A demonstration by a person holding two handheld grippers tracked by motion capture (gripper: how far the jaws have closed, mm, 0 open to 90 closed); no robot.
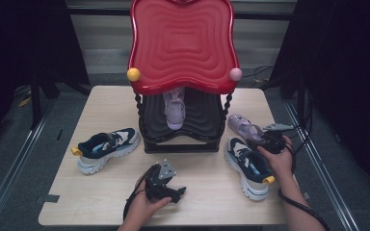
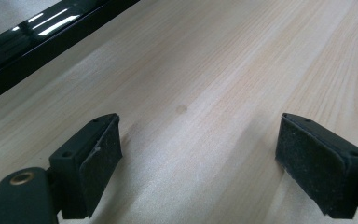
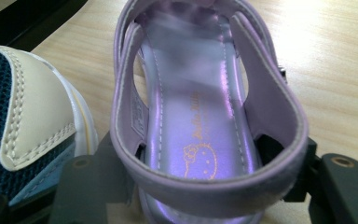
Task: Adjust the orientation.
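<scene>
Near table point(image 1: 207, 202) edge, bottom center: left gripper point(image 1: 177, 191) in left hand point(image 1: 142, 209), low over bare wood, jaws apart with nothing between; in left gripper view both pads point(image 2: 100, 163) set wide over plain tabletop point(image 2: 223, 93), black rack base point(image 2: 37, 42) crossing upper left corner. Open wood all round it, free room forward to rack foot and leftward to sneaker.

Right side, near front: right hand point(image 1: 279, 161) with right gripper point(image 1: 262, 140) at heel of purple sandal point(image 1: 243, 126). In right gripper view, heel strap point(image 3: 205, 186) sitting between the jaws, sandal point(image 3: 196, 93) lying on table pointing away; jaws around heel end, whether pads press on it cannot tell. Sandal near right table edge, just right of rack's front corner, little spare room on that side.

Just beside that hand, toward table front: navy and white sneaker point(image 1: 248, 166), yellow heel tab toward front edge, crowding sandal's left side; same sneaker point(image 3: 23, 116) close against sandal in right gripper view, touching or not cannot tell.

Left half: second navy sneaker point(image 1: 107, 147) lying alone, well apart from both grippers, clear wood around it.

Farther back, center: black two-tier rack point(image 1: 183, 125) with second purple sandal point(image 1: 174, 110) on lower shelf, toe toward front. Above, red wavy tray point(image 1: 183, 43) as top tier, yellow knob point(image 1: 133, 74) at left corner, pink knob point(image 1: 235, 74) at right, overhanging lower shelf. Rack blocking middle of table's far half.
</scene>
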